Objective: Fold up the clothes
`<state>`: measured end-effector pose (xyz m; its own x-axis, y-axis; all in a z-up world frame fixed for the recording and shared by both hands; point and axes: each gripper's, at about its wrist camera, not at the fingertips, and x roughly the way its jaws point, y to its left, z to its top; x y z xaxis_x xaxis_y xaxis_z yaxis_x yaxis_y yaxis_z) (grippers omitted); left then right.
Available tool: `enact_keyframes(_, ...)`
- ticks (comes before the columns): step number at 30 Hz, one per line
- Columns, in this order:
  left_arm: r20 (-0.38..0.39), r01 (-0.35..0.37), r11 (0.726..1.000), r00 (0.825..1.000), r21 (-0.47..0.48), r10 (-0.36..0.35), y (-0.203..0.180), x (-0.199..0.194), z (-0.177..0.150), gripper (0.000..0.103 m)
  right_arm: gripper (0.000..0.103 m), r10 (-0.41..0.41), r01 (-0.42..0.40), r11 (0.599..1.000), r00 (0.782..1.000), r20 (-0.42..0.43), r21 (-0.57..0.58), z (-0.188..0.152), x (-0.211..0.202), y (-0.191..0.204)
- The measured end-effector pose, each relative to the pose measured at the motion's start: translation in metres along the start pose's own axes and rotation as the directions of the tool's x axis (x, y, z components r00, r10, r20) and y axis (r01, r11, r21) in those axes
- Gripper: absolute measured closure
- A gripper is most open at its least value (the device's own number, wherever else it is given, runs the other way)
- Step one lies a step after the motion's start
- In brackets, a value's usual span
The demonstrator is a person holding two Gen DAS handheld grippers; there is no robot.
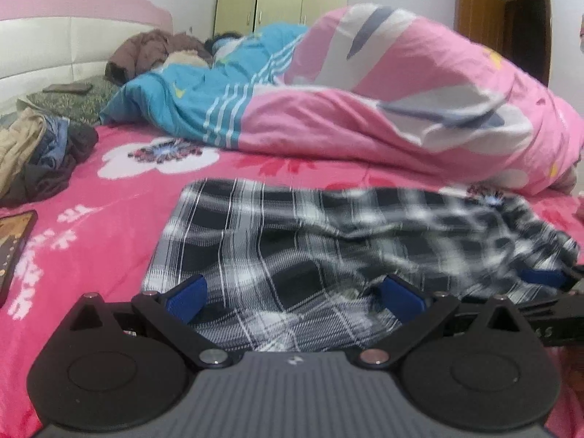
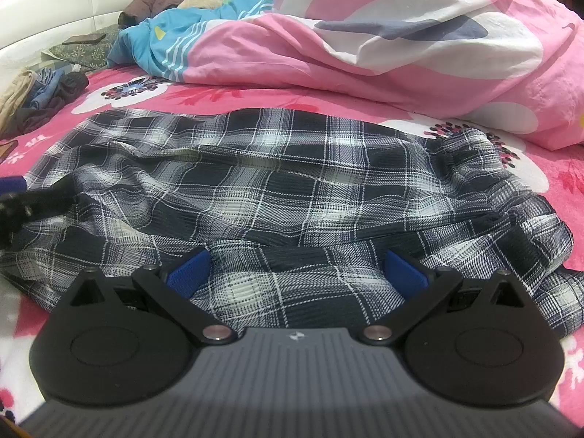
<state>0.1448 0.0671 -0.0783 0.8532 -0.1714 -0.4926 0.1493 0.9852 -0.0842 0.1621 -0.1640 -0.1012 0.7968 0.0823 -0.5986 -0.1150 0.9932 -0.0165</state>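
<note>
A black-and-white plaid garment (image 1: 292, 252) lies spread on the pink flowered bed sheet (image 1: 91, 226); its right part is blurred in the left wrist view. My left gripper (image 1: 294, 297) is open, its blue pads wide apart over the garment's near edge. The right gripper shows at that view's right edge, one blue fingertip (image 1: 544, 278) on the cloth. In the right wrist view the plaid garment (image 2: 292, 189) is rumpled, and my right gripper (image 2: 297, 273) stands open over its near folds. The other tool's dark finger (image 2: 36, 197) pokes in from the left.
A bulky pink and blue duvet (image 1: 383, 91) fills the back of the bed. A pile of dark and tan clothes (image 1: 40, 157) lies at the left, a phone-like tablet (image 1: 12, 248) at the left edge. Headboard (image 1: 54, 43), wardrobe and a door stand behind.
</note>
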Motion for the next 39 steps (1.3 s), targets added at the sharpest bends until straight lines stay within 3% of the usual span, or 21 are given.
enact_keyframes(9, -0.041, 0.008, 0.999, 0.999, 0.037, -0.006, -0.009, 0.01, -0.003, 0.001, 0.001, -0.001, 0.001, 1.0, 1.0, 0.002, 0.001, 0.0, 0.0, 0.0)
enact_keyframes(14, -0.089, 0.009, 1.0, 0.996, -0.004, -0.009, -0.001, 0.018, -0.004, 0.0, 0.001, -0.001, 0.001, 1.0, 1.0, 0.002, 0.001, 0.0, 0.0, 0.0)
enact_keyframes(39, -0.097, -0.001, 1.0, 0.995, 0.019, 0.003, -0.003, 0.019, -0.007, 0.0, 0.001, 0.002, -0.002, 1.0, 1.0, 0.003, 0.0, 0.0, 0.0, 0.0)
